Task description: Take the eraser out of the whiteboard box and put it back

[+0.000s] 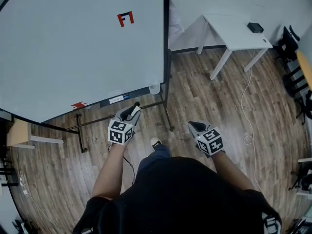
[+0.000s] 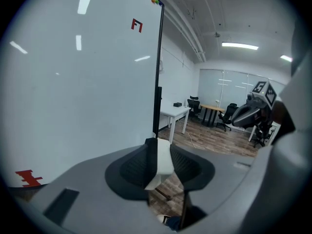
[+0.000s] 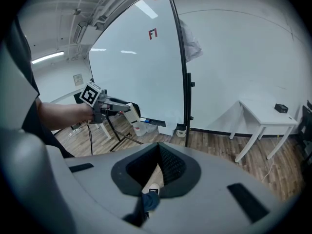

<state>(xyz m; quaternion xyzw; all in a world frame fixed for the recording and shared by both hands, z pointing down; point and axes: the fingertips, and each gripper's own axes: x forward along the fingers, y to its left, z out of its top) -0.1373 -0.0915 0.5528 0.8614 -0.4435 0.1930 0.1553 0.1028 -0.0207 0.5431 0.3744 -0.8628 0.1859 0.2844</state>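
Evidently out of its box: the eraser sits clamped edge-on in the left gripper, held off the whiteboard and near the tray on its lower edge, probably ready for the return. The right gripper hangs over the floor, jaws together on nothing, seemingly not needed.

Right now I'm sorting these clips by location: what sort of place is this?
Probably an office or meeting room: a large whiteboard on a stand, a plain white table by the wall, and office chairs farther back under ceiling strip lights.
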